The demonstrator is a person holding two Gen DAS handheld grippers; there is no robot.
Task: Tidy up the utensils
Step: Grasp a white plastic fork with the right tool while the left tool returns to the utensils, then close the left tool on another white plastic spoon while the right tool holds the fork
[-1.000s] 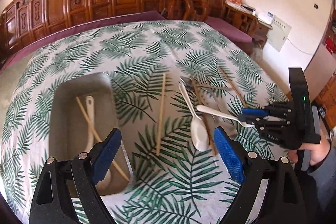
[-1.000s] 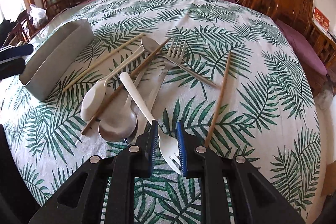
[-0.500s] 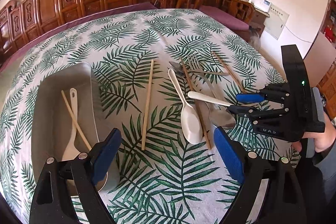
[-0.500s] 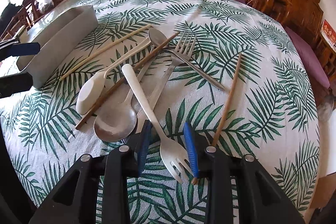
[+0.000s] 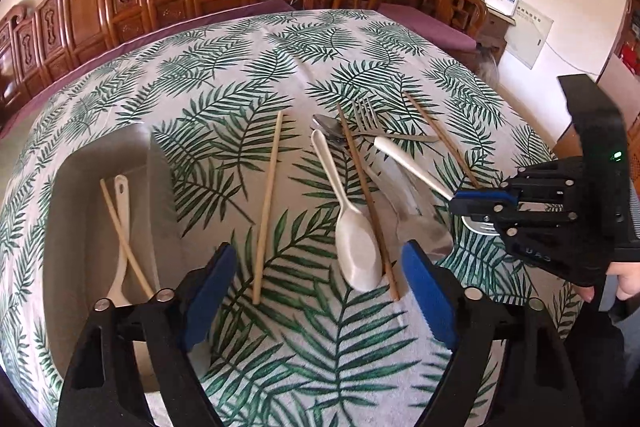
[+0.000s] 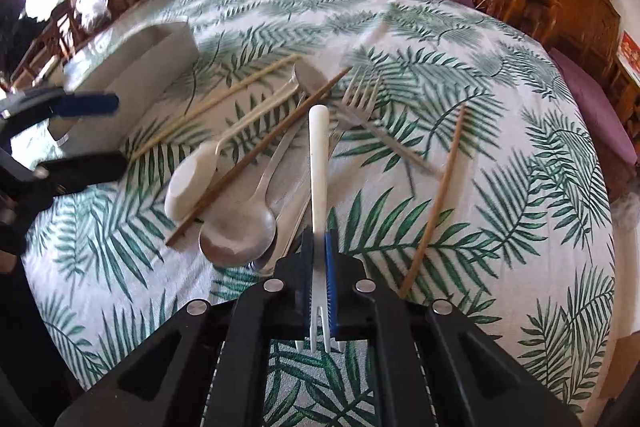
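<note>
Your right tongs [image 6: 319, 269] are clamped on the white fork [image 6: 319, 163]; left tongs [image 5: 320, 291] stand apart over the counter [image 5: 280, 67]. Grey bin [image 5: 160, 187] holds a white spoon [image 5: 118, 247] and chopstick [image 5: 124, 243].

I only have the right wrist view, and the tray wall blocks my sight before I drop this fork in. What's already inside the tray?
Observer: The left wrist view shows a white spoon and a pale chopstick lying crossed inside the grey tray.
Operator: Is there space next to them?
Observer: Bare tray floor shows on both sides of the pair, so the white fork probably fits.
Operator: Is the left gripper carrying anything?
Observer: No. The left gripper is open. Its jaws have just been closing a little, and there is only tablecloth between the pads.
</note>
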